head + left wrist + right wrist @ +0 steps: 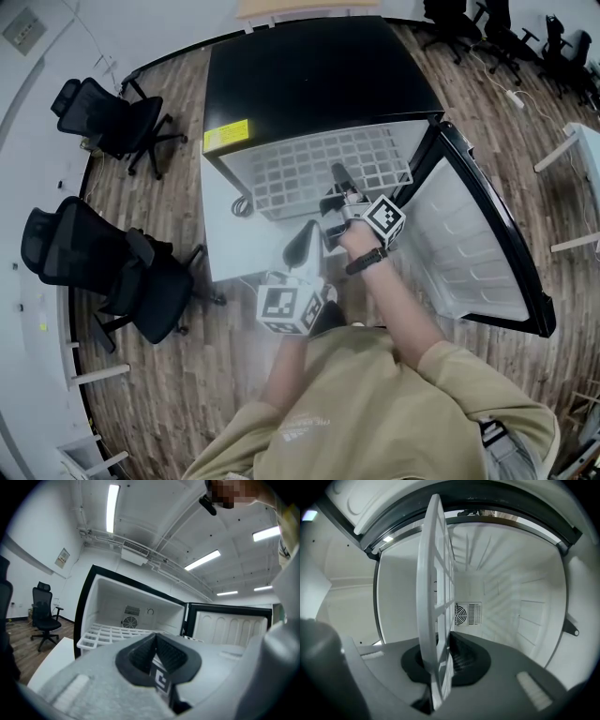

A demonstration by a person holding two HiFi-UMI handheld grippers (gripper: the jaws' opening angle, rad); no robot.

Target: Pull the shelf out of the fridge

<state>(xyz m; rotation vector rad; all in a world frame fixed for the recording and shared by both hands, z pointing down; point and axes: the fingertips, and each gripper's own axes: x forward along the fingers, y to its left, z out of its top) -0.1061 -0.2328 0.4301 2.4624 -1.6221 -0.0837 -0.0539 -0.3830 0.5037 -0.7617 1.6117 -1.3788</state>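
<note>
A black fridge (319,75) stands with its door (473,248) swung open to the right. The white grid shelf (319,169) sticks partly out of the opening. My right gripper (339,195) is shut on the shelf's front edge. In the right gripper view the shelf (436,597) runs edge-on between the pads, with the fridge's white interior and its fan grille (466,613) behind. My left gripper (305,246) hangs lower and nearer to me, apart from the shelf. Its jaws are shut with nothing between them. In the left gripper view the shelf (110,634) shows inside the open fridge (136,604).
The fridge sits on a low white platform (225,248). Two black office chairs (112,262) stand on the wood floor at the left, with more chairs (487,33) at the back right. A white desk (577,150) stands at the right edge.
</note>
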